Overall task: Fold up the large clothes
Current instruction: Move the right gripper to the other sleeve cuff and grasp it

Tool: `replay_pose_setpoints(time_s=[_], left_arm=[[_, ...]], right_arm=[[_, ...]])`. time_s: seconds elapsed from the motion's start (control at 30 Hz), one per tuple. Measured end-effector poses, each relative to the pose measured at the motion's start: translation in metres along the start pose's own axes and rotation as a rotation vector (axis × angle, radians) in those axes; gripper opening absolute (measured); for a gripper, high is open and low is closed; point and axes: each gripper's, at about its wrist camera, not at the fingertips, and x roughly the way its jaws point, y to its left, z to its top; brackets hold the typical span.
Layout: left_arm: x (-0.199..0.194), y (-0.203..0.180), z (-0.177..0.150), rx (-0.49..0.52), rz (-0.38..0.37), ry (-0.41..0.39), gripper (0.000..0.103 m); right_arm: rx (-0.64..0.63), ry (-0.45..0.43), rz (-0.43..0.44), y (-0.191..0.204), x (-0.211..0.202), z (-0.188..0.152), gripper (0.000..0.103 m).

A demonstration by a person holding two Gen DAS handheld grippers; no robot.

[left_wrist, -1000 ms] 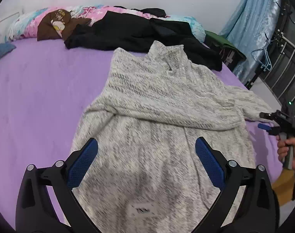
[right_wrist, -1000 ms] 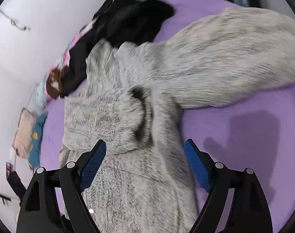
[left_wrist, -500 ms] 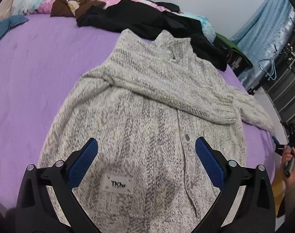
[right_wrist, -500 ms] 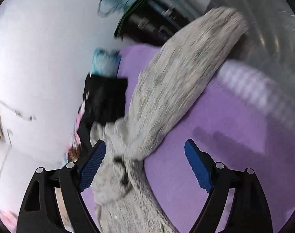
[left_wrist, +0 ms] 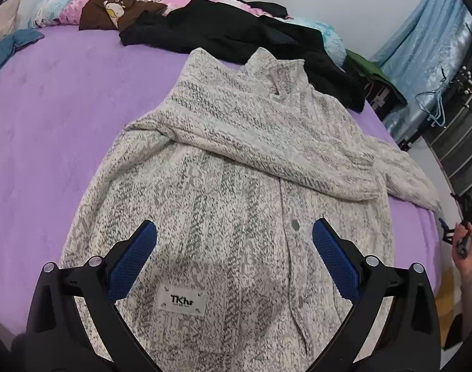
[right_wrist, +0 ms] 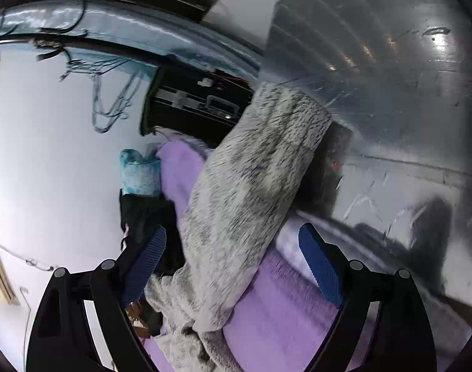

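Both claws hang released: left gripper [left_wrist: 234, 255] over my cardigan [left_wrist: 236, 186], mid-bed [left_wrist: 49, 117]. Right gripper [right_wrist: 232, 263] is widening (nothing pinched) around the sleeve [right_wrist: 251, 186] at the bed's edge.

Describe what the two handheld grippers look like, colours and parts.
Both the left gripper and the right gripper share one build: black plastic linkage arms with round silver pivot bolts, each ending in two fingers faced with blue textured pads. In the left wrist view the right gripper shows a small green light.
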Motion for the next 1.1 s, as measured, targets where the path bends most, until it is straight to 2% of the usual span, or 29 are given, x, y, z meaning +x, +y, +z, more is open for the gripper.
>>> replay_pose_setpoints(time_s=[0.13,0.23,0.43,0.53,0.73,0.83,0.9,0.97,1.1], left_arm=[[0.001,-0.002,0.005,0.002,-0.001,-0.003,0.097],[0.001,-0.003,0.005,0.011,0.003,-0.003,0.097],[-0.003,-0.001,0.007,0.04,0.027,-0.003,0.097],[-0.006,0.0,0.009,0.044,0.025,-0.005,0.097],[-0.011,0.005,0.016,0.007,0.023,-0.02,0.097],[-0.014,0.005,0.017,0.01,0.023,-0.022,0.097],[-0.015,0.004,0.017,0.011,0.021,-0.018,0.097],[-0.018,0.003,0.017,0.018,0.019,-0.018,0.097],[-0.026,0.003,0.022,-0.013,-0.003,-0.031,0.097]], right_arm=[[0.018,0.001,-0.03,-0.006,0.012,0.008,0.086],[0.059,0.003,0.005,-0.012,0.017,0.013,0.086],[0.063,0.004,0.007,-0.011,0.029,0.02,0.085],[0.089,0.007,0.004,-0.013,0.036,0.023,0.081],[0.074,-0.023,-0.018,-0.009,0.044,0.026,0.065],[0.028,-0.049,-0.071,-0.001,0.042,0.023,0.048],[-0.025,-0.084,-0.074,0.007,0.036,0.02,0.031],[-0.076,-0.118,-0.073,0.018,0.029,0.016,0.023],[-0.165,-0.163,-0.053,0.048,0.013,0.006,0.018]])
